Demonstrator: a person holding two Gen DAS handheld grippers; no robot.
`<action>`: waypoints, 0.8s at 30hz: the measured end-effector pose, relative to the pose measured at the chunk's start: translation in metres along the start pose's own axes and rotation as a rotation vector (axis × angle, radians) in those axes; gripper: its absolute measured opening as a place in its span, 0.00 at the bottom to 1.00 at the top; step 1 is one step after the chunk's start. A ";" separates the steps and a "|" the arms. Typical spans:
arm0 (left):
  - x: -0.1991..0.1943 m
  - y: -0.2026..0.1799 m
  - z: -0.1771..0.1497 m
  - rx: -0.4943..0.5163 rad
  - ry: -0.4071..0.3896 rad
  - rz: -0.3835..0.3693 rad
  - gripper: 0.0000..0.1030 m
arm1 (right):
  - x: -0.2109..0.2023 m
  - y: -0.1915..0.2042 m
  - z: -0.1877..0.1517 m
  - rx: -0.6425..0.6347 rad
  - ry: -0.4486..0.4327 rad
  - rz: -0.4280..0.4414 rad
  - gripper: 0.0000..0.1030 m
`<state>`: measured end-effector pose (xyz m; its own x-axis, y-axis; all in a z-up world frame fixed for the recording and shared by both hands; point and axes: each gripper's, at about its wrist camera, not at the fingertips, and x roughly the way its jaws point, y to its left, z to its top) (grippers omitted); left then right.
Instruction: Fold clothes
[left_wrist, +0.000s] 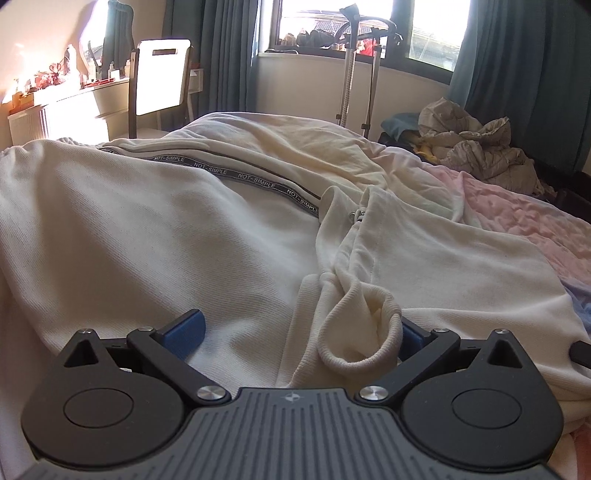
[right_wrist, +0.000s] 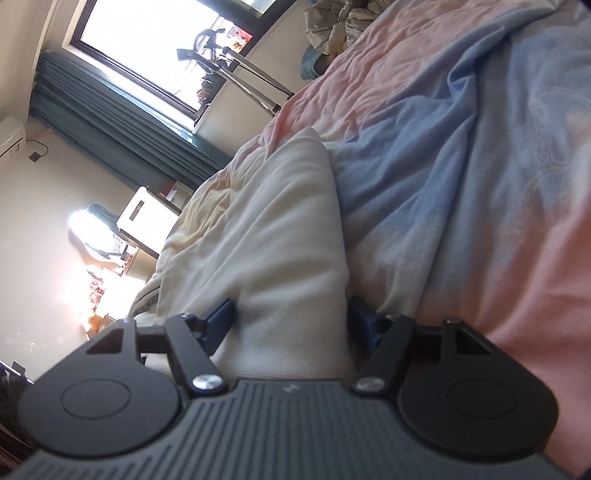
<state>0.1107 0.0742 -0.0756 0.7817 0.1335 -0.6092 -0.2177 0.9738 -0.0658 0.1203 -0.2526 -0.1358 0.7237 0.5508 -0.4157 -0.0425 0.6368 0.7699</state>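
A cream zip hoodie (left_wrist: 155, 229) with a "NOT-SIMPLE" tape along its zipper lies spread on the bed. My left gripper (left_wrist: 301, 334) is open and low over it. A ribbed sleeve cuff (left_wrist: 365, 328) lies between its blue pads (left_wrist: 184, 334), against the right one. In the right wrist view, tilted sideways, my right gripper (right_wrist: 290, 323) is open with a thick fold of the cream hoodie (right_wrist: 280, 236) between its blue fingers (right_wrist: 219, 319); whether they press the cloth I cannot tell.
The bed has a pink and blue quilt (left_wrist: 524, 218) (right_wrist: 461, 155). A crumpled beige pile (left_wrist: 476, 147) lies at its far right. A metal stand (left_wrist: 349, 70) is by the window, teal curtains (left_wrist: 524, 74) beside it, and a chair (left_wrist: 160, 77) and desk at the left.
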 end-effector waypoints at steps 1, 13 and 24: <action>0.000 0.001 0.000 -0.005 0.001 -0.001 1.00 | 0.003 0.005 0.001 -0.005 0.014 0.024 0.73; 0.000 -0.001 0.000 -0.015 0.002 0.002 1.00 | 0.015 0.002 0.009 0.133 0.023 0.054 0.71; -0.004 -0.001 0.000 -0.024 -0.005 0.002 1.00 | 0.020 -0.003 0.004 0.146 0.009 0.038 0.55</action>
<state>0.1080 0.0730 -0.0731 0.7841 0.1369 -0.6053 -0.2335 0.9688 -0.0833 0.1375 -0.2450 -0.1444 0.7172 0.5785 -0.3886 0.0315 0.5301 0.8473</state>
